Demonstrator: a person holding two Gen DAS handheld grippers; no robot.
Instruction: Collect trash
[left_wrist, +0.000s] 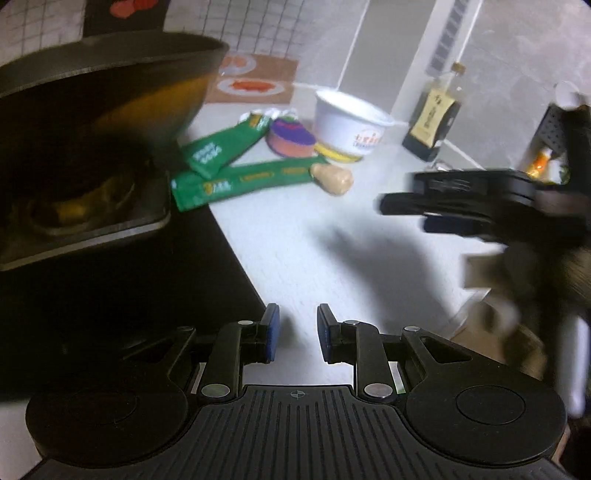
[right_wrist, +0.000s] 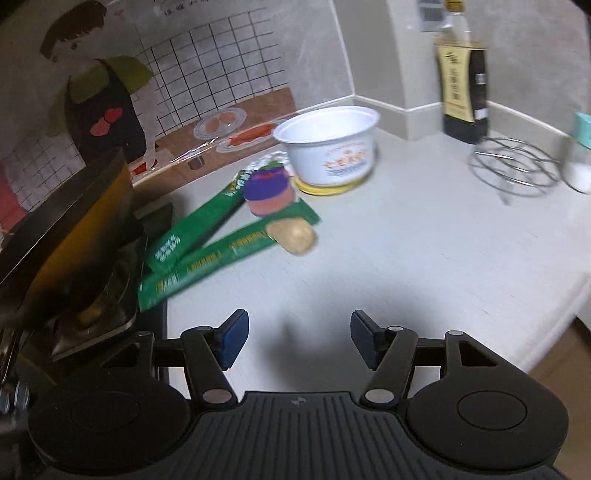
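While both grippers gape empty, the wok hides its burner.

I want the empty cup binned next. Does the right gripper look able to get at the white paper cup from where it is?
Probably yes. The right gripper is open and empty, and bare counter lies between it and the white paper cup. The green wrappers and purple cake-shaped item sit off to the left.

Dim indoor light, motion blur, soft shadows, fisheye-bent edges
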